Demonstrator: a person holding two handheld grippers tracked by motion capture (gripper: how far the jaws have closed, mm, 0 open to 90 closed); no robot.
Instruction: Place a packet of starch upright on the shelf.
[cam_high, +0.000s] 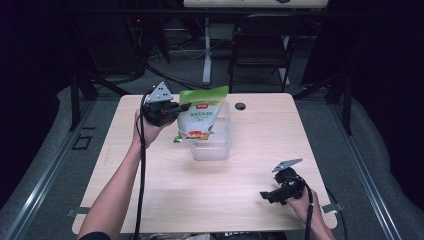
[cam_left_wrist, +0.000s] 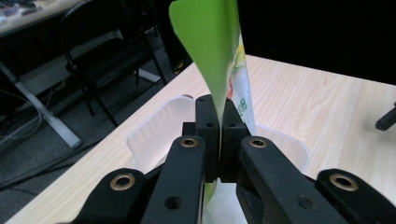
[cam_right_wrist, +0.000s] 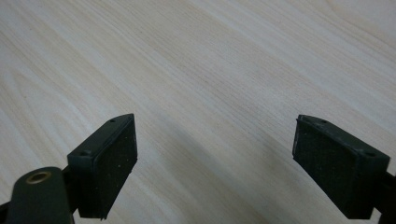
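Up close, my left gripper (cam_left_wrist: 218, 135) has its jaws clamped tight on the edge of the green and white bag (cam_left_wrist: 212, 56). From the high view, I see that bag (cam_high: 200, 117) hanging over the clear box (cam_high: 216, 149), its bottom dipping in. At five o'clock on the table (cam_high: 165, 200), my right gripper (cam_high: 270, 196) rests with jaws wide apart, holding nothing. A black chair (cam_high: 262, 45) stands at twelve o'clock.
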